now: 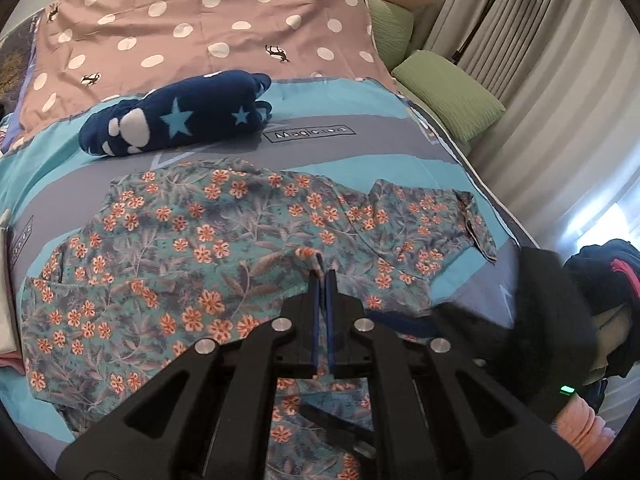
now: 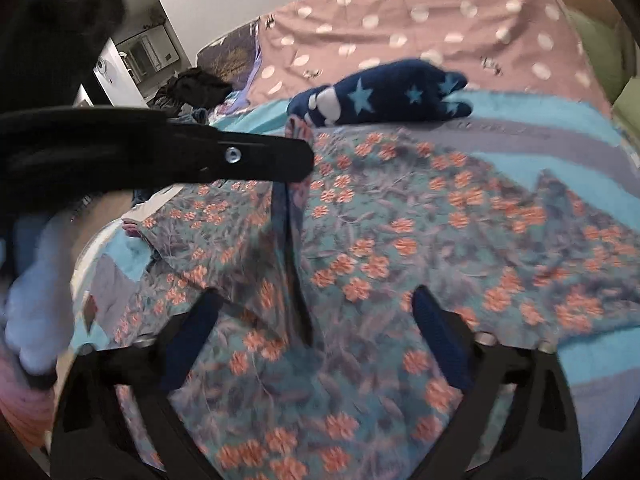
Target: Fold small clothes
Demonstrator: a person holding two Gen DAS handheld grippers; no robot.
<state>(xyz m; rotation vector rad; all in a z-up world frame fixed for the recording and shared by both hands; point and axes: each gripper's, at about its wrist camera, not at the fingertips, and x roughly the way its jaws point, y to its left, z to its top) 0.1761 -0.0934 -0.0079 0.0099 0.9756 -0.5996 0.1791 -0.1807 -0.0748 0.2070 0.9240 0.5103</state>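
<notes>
Floral shirt (image 1: 208, 240) lies spread on the bed, thin woven cloth, teal-grey leaf print with orange flowers, wrinkled, one short sleeve (image 1: 436, 220) flat out to the right in the left wrist view. Left gripper (image 1: 320, 276) jaws pressed together, blue pads pinching a small raised peak of the shirt fabric; cloth tents up to the tips. Black angular linkage arms with silver rivets fill the bottom of that view.

Right gripper (image 2: 316, 316) jaws partly apart, blue ribbed pads on either side, shirt fabric lying beneath and between them; a raised fold runs up the middle but pads are not pressing on it. Right wrist view is motion-blurred. In it the left gripper comes in from the left as a flat black bar with one rivet, a pleat of shirt hanging from its tip.

Behind the shirt: rolled navy fleece bundle (image 1: 176, 116), soft, with light-blue stars and white paw shapes, resting on the bedsheet (image 1: 360, 100) of turquoise and grey bands. Farther back, a dusty-pink cover (image 1: 200, 20) with white oval dots. Two green ribbed pillows (image 1: 448, 92) at the right edge, pleated grey curtains (image 1: 540, 80) beyond.
</notes>
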